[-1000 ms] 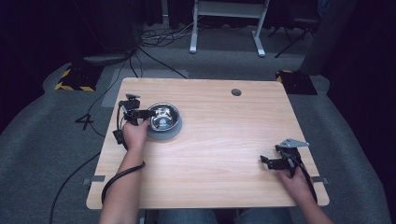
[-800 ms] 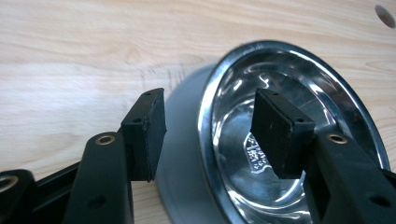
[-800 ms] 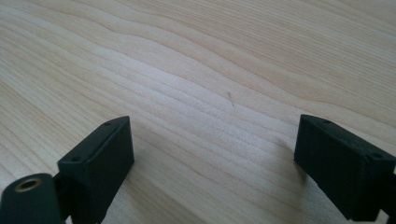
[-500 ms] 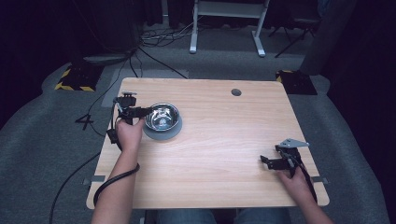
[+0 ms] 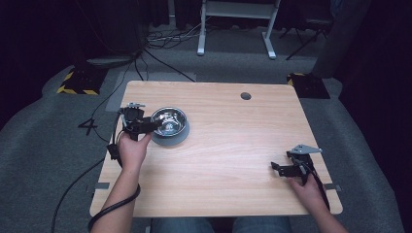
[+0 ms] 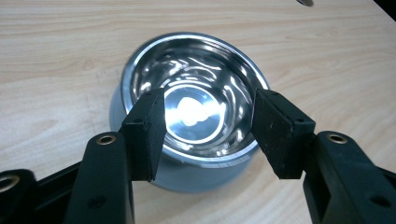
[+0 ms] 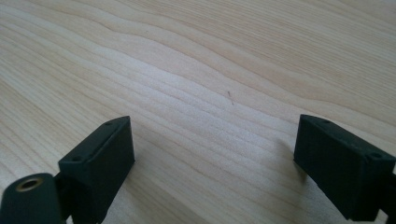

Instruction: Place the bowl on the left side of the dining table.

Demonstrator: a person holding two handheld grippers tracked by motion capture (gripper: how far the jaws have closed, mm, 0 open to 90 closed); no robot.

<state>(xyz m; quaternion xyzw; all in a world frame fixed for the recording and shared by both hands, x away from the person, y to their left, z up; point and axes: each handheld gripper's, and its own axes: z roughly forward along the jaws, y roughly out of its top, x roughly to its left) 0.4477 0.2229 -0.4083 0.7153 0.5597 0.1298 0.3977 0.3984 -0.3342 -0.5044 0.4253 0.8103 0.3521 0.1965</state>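
Note:
A shiny steel bowl (image 5: 169, 125) stands upright and empty on the left half of the wooden table (image 5: 228, 145). My left gripper (image 5: 153, 125) hovers at the bowl's left rim, pointing right. In the left gripper view its jaws (image 6: 208, 126) stand apart above the bowl (image 6: 194, 100), and the pads touch nothing. My right gripper (image 5: 282, 161) rests low near the table's front right, pointing left. Its two jaws (image 7: 212, 154) are spread wide over bare wood, with nothing between them.
A round cable hole (image 5: 246, 95) sits near the table's far edge. Cables trail off the left edge to the grey carpet (image 5: 58, 145). A white desk frame (image 5: 233, 24) stands beyond the table.
My left hand has drawn back toward the left and risen a little, so its jaws hang above the bowl's rim. The bowl and my right hand have stayed put.

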